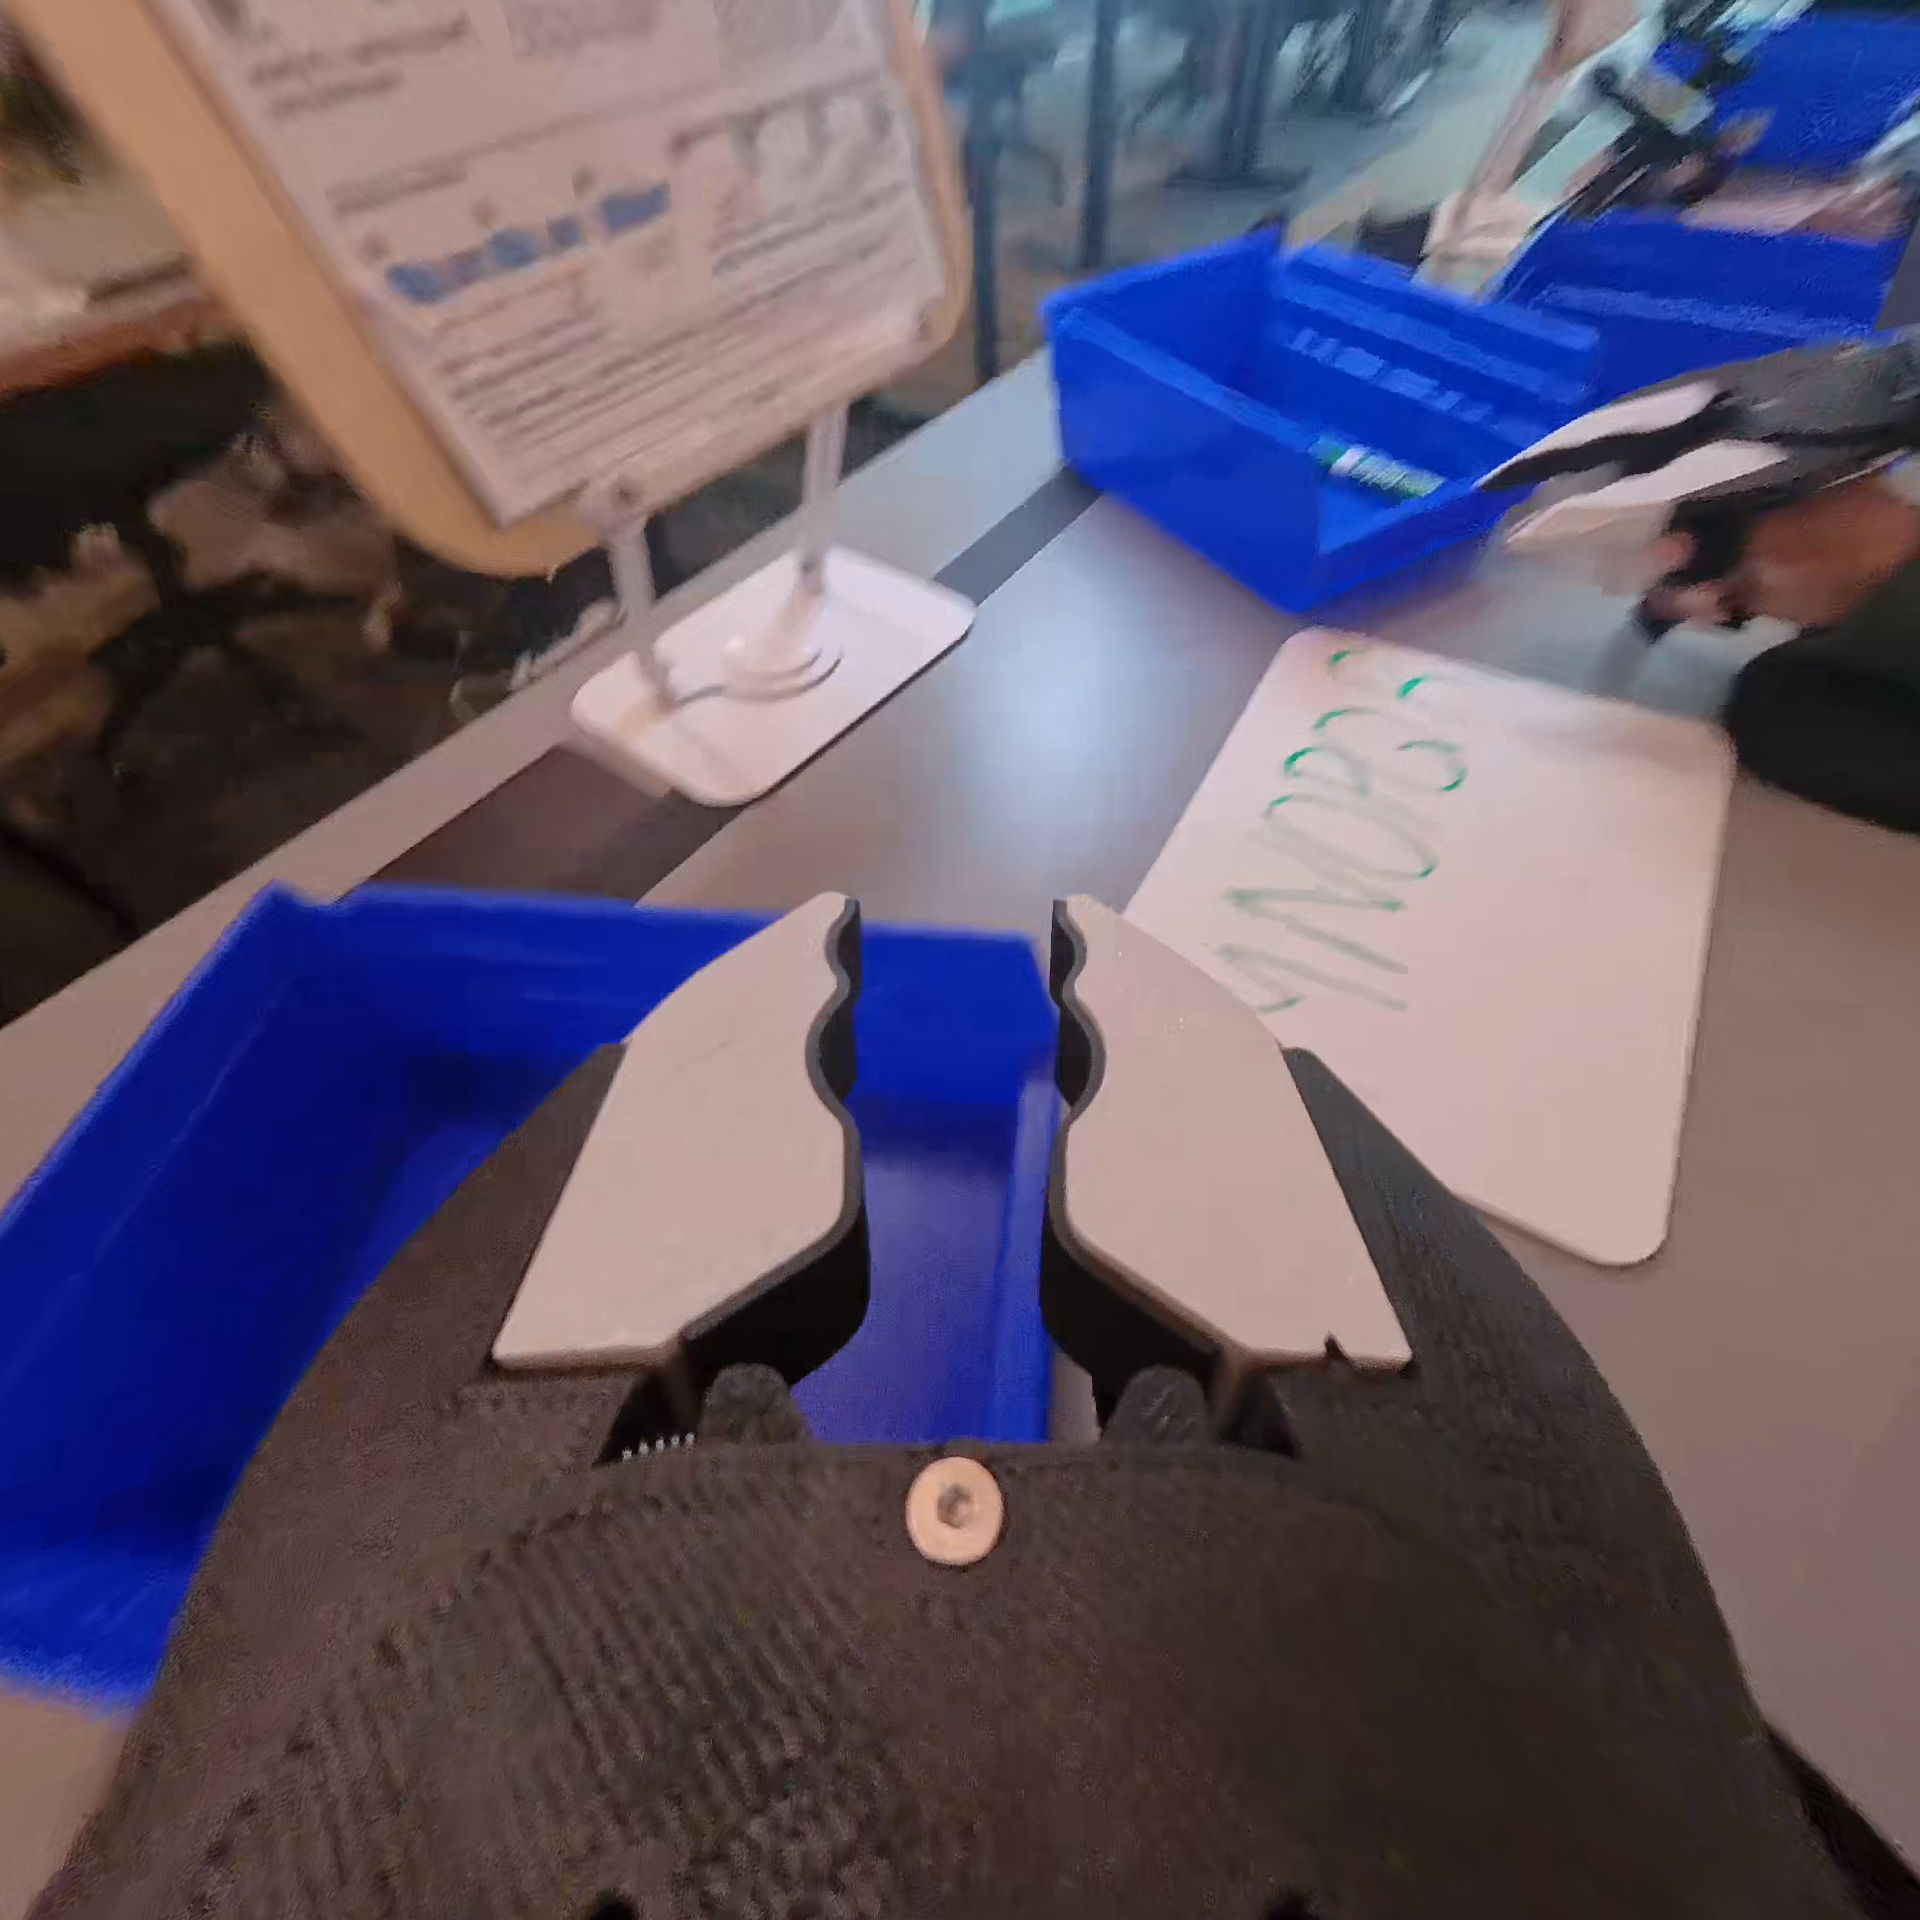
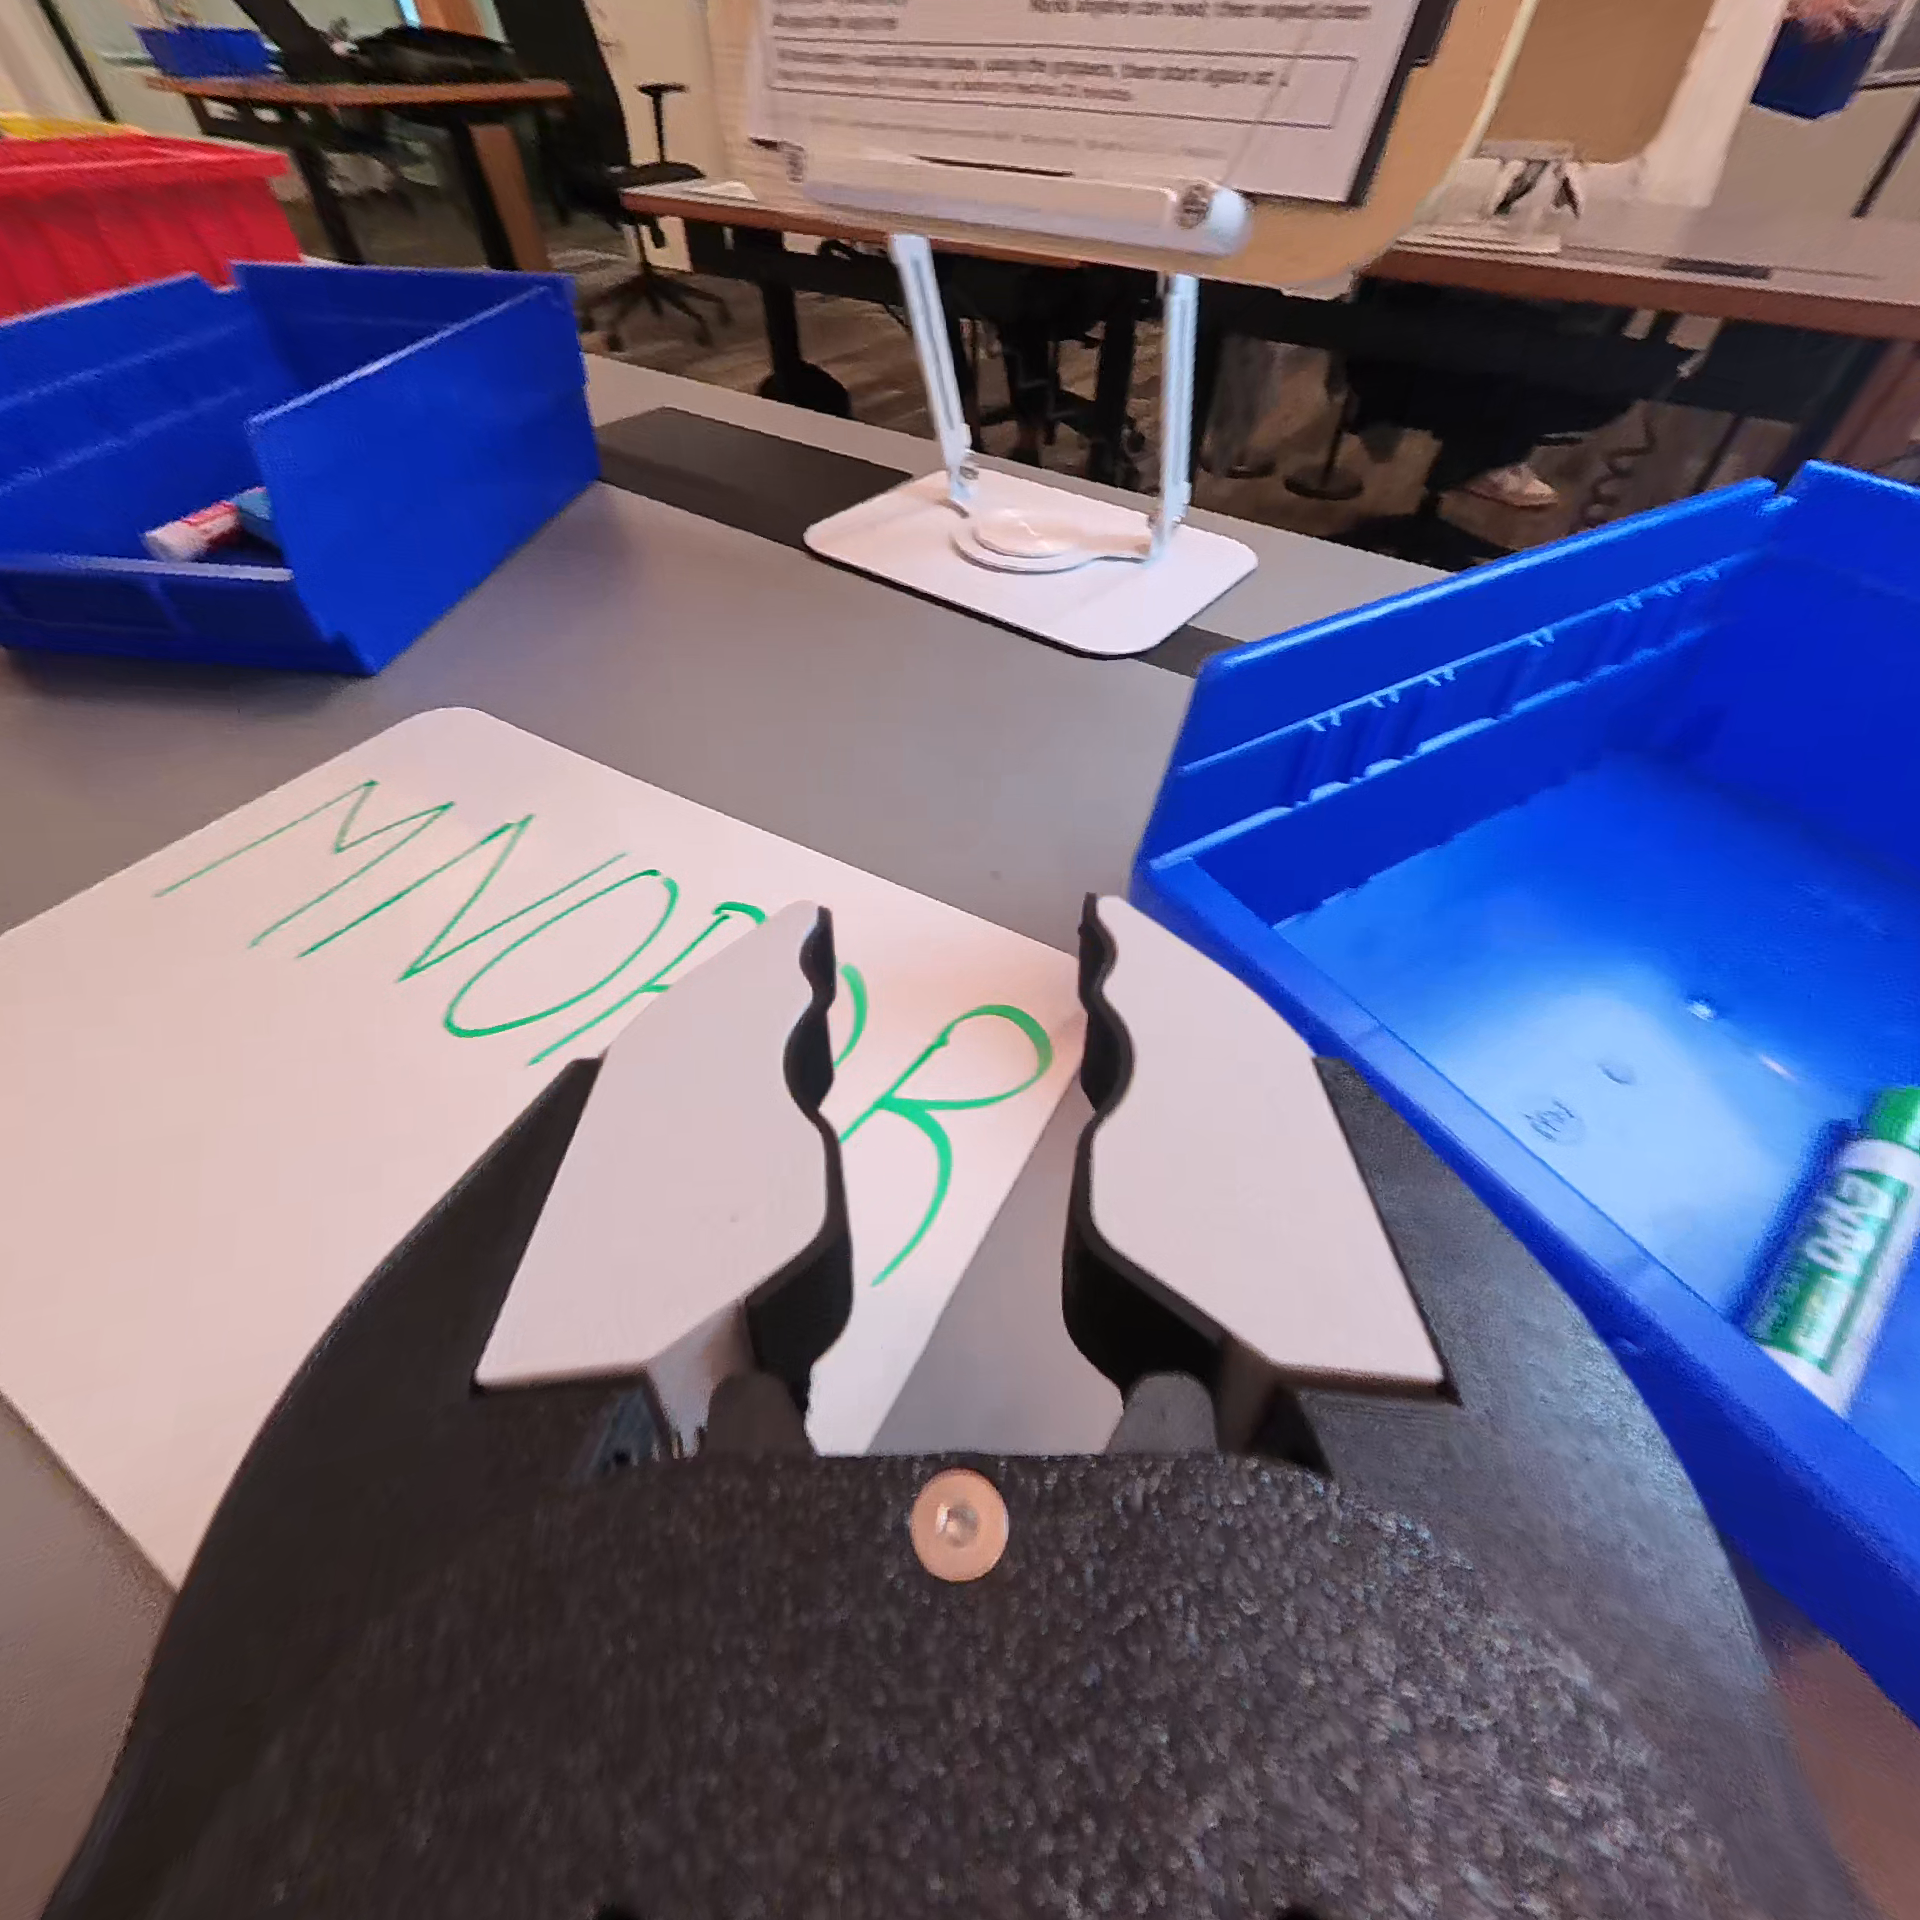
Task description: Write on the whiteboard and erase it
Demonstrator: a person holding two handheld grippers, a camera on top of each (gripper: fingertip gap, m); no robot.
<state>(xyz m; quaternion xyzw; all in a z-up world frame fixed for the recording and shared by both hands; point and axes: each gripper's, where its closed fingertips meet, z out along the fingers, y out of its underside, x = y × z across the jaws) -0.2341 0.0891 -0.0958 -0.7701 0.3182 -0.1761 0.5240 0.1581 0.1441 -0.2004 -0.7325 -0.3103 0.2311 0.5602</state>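
Note:
A white whiteboard (image 2: 260, 1122) with green writing lies flat on the grey table; it also shows in the left wrist view (image 1: 1507, 987). My right gripper (image 2: 954, 925) is open and empty, just above the board's right end. A green marker (image 2: 1839, 1268) lies in the blue bin (image 2: 1351, 810) to its right; the marker (image 1: 1371, 473) and this bin (image 1: 1195, 436) also show in the left wrist view. My left gripper (image 1: 954, 920) is open and empty above a second blue bin (image 1: 208, 1091), left of the board. The right gripper (image 1: 1621, 468) appears blurred at the far right of the left wrist view.
The left blue bin (image 2: 416, 468) holds a small red-and-white item (image 2: 197, 530). A white stand (image 2: 1039, 571) with an instruction sheet rises behind the board, also in the left wrist view (image 1: 779, 675). A red crate (image 2: 125, 218) and other desks stand beyond the table. Some 40 cm of space lies between my two pairs of fingers.

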